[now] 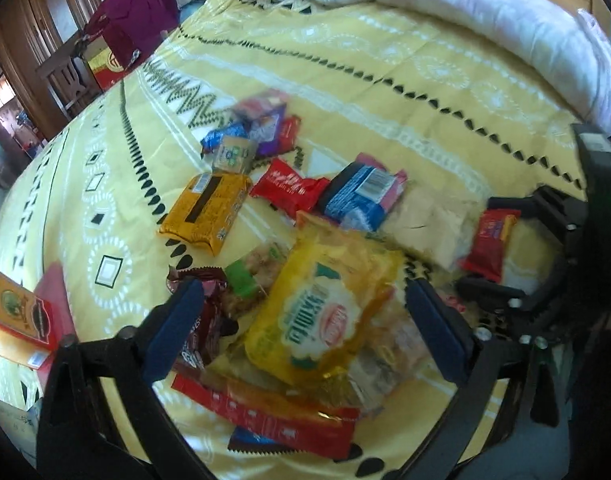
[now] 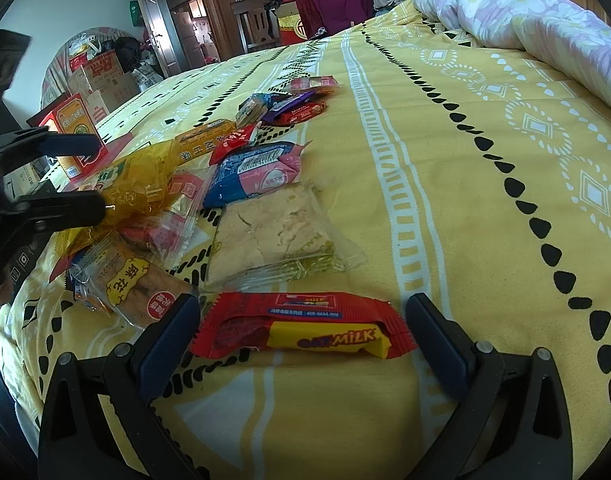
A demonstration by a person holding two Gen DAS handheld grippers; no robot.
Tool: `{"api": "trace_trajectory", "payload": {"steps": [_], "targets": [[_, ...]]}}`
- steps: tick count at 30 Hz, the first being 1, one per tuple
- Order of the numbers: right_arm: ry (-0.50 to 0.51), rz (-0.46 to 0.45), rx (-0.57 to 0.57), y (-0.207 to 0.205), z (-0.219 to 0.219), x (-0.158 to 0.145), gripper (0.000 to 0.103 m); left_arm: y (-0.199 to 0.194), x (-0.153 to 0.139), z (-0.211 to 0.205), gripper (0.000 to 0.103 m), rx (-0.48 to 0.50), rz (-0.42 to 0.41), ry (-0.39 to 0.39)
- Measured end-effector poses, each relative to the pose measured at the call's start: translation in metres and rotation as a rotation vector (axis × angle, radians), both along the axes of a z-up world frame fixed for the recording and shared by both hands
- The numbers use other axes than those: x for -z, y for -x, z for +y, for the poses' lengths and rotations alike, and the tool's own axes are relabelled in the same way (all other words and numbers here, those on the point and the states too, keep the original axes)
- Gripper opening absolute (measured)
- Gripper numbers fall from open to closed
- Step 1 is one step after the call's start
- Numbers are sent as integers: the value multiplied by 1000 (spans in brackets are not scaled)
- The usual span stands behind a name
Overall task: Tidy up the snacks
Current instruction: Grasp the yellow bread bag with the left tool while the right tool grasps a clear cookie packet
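Snacks (image 2: 241,184) crowded on yellow bedspread (image 2: 445,208)

- Left gripper (image 1: 301,332): black angular frame, flat dark-blue pads on both fingers (image 1: 177,328), silver round screw heads at the joints.
- Right gripper (image 2: 303,344): same black frame, blue pads, silver screws.

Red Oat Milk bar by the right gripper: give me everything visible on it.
The Oat Milk bar is a small flat packet in glossy red wrap with crimped, zigzag ends, a yellow band with purple lettering and a small blue strip of print. It looks sealed and lies flat, crosswise, on the yellow bedspread. It sits between the open fingers of the right gripper, whose pads are clear of it. Its far edge sits beside a clear-wrapped pale slab.
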State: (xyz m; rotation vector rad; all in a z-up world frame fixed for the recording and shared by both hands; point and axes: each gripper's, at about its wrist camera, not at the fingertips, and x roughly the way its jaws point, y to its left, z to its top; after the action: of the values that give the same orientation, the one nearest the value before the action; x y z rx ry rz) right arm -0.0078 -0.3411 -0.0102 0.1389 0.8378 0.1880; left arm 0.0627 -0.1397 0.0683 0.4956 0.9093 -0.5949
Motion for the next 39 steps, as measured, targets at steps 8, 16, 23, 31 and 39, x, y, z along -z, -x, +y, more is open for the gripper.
{"api": "trace_trajectory", "payload": {"steps": [8,16,23,31,39], "targets": [[-18,2,-10,1,-2,-2,103,11,-17,27,46,-126,41,101],[30,-78,-147,38,15,-47,103,65,-65,86,46,-286,-46,230],[76,-108,-478,35,68,-84,100,81,-68,107,47,-334,-15,298],[259,88,-695,-13,100,-41,91,86,-63,114,47,-336,13,305],[284,109,-712,-18,111,-20,74,86,-62,114,47,-340,17,319]]}}
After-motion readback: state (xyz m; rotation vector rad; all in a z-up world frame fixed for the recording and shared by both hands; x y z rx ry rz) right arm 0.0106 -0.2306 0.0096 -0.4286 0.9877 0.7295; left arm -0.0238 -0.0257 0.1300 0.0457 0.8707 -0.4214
